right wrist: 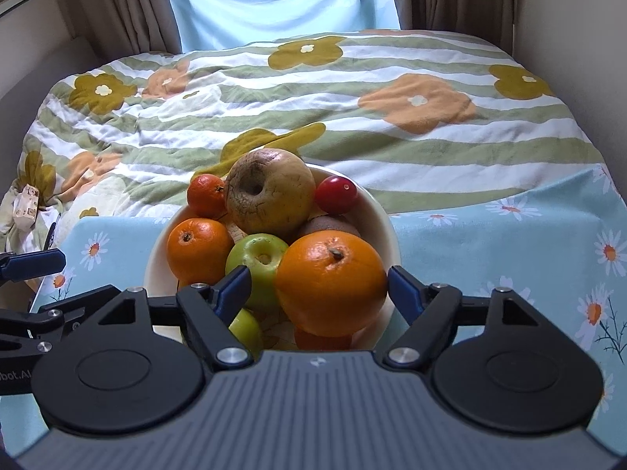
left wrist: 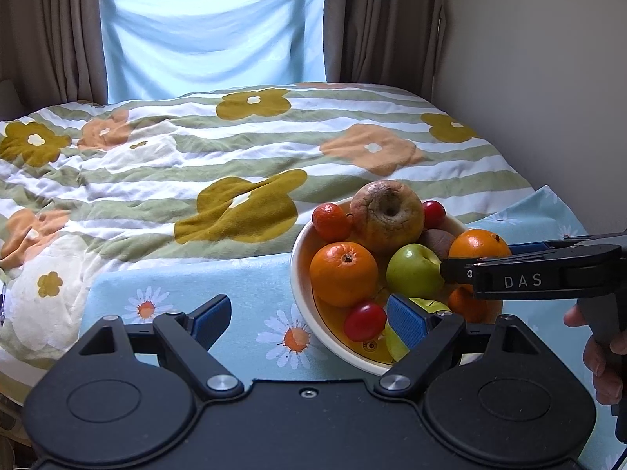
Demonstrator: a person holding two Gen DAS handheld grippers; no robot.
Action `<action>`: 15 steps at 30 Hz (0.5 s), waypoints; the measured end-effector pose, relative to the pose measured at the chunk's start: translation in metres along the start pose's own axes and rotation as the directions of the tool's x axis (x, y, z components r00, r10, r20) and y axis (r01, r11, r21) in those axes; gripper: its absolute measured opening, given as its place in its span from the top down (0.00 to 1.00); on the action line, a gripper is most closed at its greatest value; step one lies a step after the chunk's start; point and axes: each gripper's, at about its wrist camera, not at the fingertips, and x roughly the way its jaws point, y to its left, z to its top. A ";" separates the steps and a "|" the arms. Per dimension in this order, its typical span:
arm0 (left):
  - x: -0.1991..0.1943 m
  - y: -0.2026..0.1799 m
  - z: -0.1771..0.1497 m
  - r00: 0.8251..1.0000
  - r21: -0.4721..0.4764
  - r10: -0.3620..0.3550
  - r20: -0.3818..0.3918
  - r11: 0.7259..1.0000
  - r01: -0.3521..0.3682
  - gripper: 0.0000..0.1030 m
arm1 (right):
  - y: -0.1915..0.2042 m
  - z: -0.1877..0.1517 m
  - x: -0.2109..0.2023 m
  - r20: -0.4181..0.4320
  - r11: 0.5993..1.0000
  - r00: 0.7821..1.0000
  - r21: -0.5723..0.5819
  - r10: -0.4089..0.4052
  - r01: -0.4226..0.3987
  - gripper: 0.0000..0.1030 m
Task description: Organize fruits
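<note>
A cream bowl (left wrist: 297,270) (right wrist: 393,235) on the daisy cloth holds a heap of fruit. On top lies a wrinkled brown apple (left wrist: 386,215) (right wrist: 270,192), with a small tangerine (left wrist: 331,221), red fruits (left wrist: 364,321) (right wrist: 336,194), a kiwi (right wrist: 333,225), a green apple (left wrist: 413,272) (right wrist: 256,262) and oranges (left wrist: 343,274) (right wrist: 198,248) around it. My right gripper (right wrist: 319,284) (left wrist: 476,260) is open around a big orange (right wrist: 331,282) (left wrist: 480,243) resting on the pile; a gap shows at the left pad. My left gripper (left wrist: 309,317) is open over the bowl's near-left rim, holding nothing.
The bowl stands on a table under a light-blue daisy cloth (left wrist: 188,313) (right wrist: 509,250). Behind it lies a bed with a striped floral quilt (left wrist: 235,149). A wall (left wrist: 548,78) is close on the right. A hand (left wrist: 601,356) holds the right gripper's handle.
</note>
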 end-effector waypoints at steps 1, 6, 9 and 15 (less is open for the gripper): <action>0.000 -0.001 0.000 1.000 0.001 0.000 0.000 1.000 0.000 0.13 | 0.000 0.000 -0.001 0.004 1.000 1.000 -0.001 -0.001 0.001 0.10; -0.004 -0.003 -0.001 1.000 0.003 0.005 0.010 1.000 -0.005 0.13 | -0.001 0.000 -0.007 0.016 1.000 1.000 -0.003 -0.006 0.006 0.07; -0.009 -0.002 -0.001 1.000 0.001 0.009 0.021 1.000 -0.009 0.13 | -0.001 -0.001 -0.011 0.023 1.000 1.000 -0.010 -0.005 0.005 0.06; -0.020 -0.007 -0.005 0.999 0.002 0.013 0.031 1.000 -0.013 0.13 | -0.001 -0.002 -0.022 0.048 1.000 0.999 -0.018 -0.007 0.007 0.06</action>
